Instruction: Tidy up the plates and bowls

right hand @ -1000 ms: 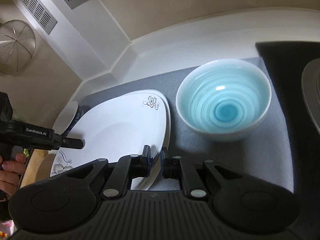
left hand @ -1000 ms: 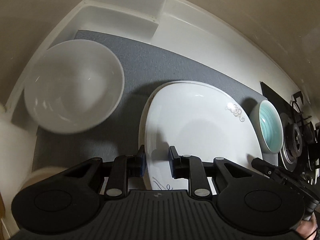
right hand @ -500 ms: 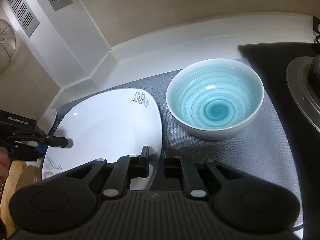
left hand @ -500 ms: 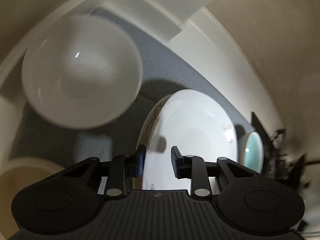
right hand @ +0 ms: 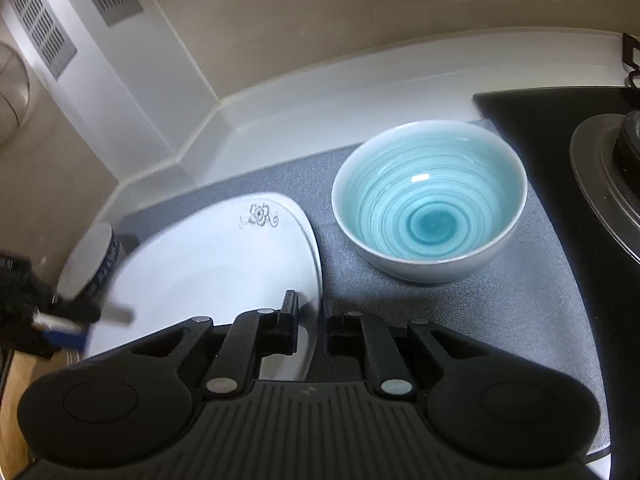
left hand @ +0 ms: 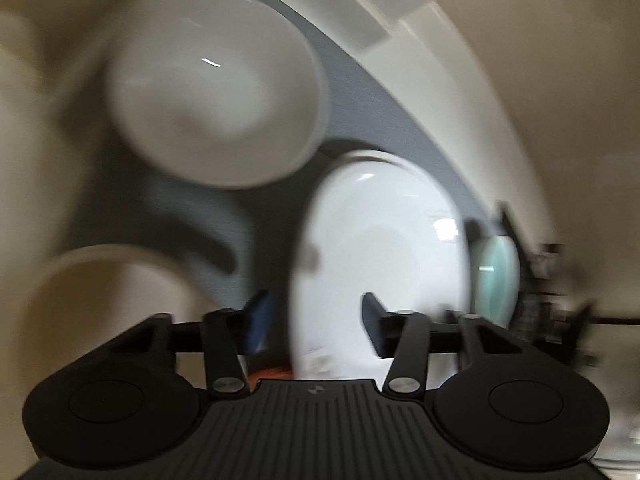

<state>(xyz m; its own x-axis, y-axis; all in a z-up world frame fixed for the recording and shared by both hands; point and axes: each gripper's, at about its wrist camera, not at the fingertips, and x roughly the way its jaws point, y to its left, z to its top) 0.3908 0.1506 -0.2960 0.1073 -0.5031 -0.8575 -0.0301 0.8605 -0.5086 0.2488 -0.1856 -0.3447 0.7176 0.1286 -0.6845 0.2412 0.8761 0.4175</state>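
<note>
Grey matting covers the white kitchen counter, with a black stove top at the right and a vented white casing in the far left corner.

Task items. A white square plate with a flower motif lies on the mat at centre; a blue-glazed bowl stands just right of it, apart from its rim. A large white bowl sits far left of the plate, and a beige round dish, blurred, lies near left.

Right gripper. Its jaws straddle the plate's near right edge with only a narrow gap between them; whether they actually press the rim cannot be told.

Left gripper. Jaws spread wide, one on each side of the plate's left rim, apparently touching nothing. Strong motion blur marks this view.

Key relation. The plate lies directly ahead of both grippers, stretching between them, so each tool faces an opposite edge. The right gripper appears the more closely engaged; a two-sided lift would likely depend on the left jaws closing on the rim.

View differences. Only the left wrist view shows the white bowl and beige dish clearly. Only the right wrist view shows the flower motif, the blue bowl's interior rings and the left gripper's tips at the plate's far edge.
</note>
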